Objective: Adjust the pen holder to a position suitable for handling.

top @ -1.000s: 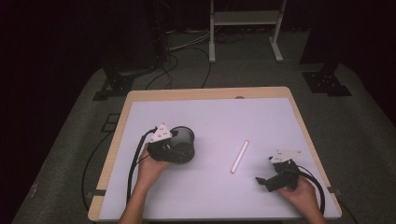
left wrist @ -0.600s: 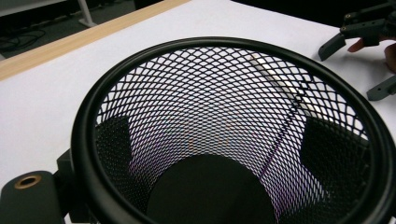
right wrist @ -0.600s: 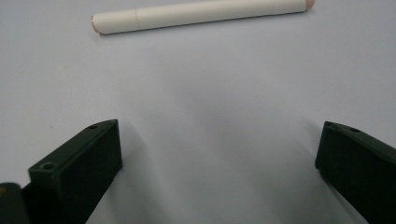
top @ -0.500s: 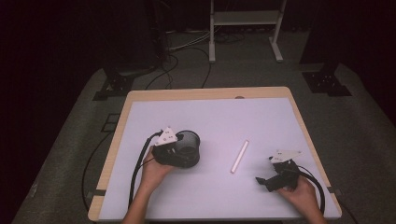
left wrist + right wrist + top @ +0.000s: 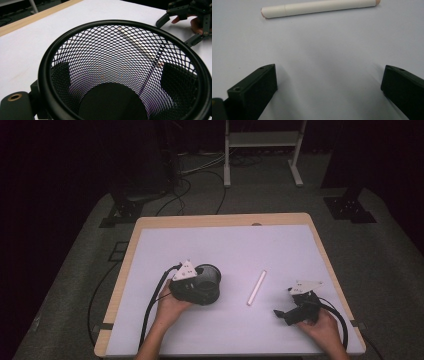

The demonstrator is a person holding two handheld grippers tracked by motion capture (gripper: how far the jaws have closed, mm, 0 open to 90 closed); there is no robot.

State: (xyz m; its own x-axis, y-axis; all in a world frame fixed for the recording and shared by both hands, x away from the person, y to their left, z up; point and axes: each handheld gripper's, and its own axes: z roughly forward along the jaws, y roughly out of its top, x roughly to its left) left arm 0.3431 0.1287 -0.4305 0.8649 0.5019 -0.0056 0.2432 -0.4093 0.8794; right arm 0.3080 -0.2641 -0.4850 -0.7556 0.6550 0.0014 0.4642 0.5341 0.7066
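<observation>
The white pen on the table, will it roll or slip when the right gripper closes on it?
The slim white cylindrical pen looks round and smooth, so it may well roll across the flat pale table if nudged sideways. It seems rigid and probably light. The right gripper, open and short of it, might slip on its glossy barrel.

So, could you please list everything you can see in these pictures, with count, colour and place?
mesh cup: one, black wire mesh, on the white table cover left of centre, tilted toward the pen, held by the left hand-held gripper.
pen: one, cream-white, lying flat on the cover between the two grippers, touching nothing.
table: one, light wood edge, white cover on top.
stand: one, white metal frame, on the floor beyond the table.
cables: several, black and pale, on the grey floor behind the table.
left hand-held gripper: one, black, clamped on the cup's wall.
right hand-held gripper: one, black, jaws wide apart, aimed at the pen.
</observation>
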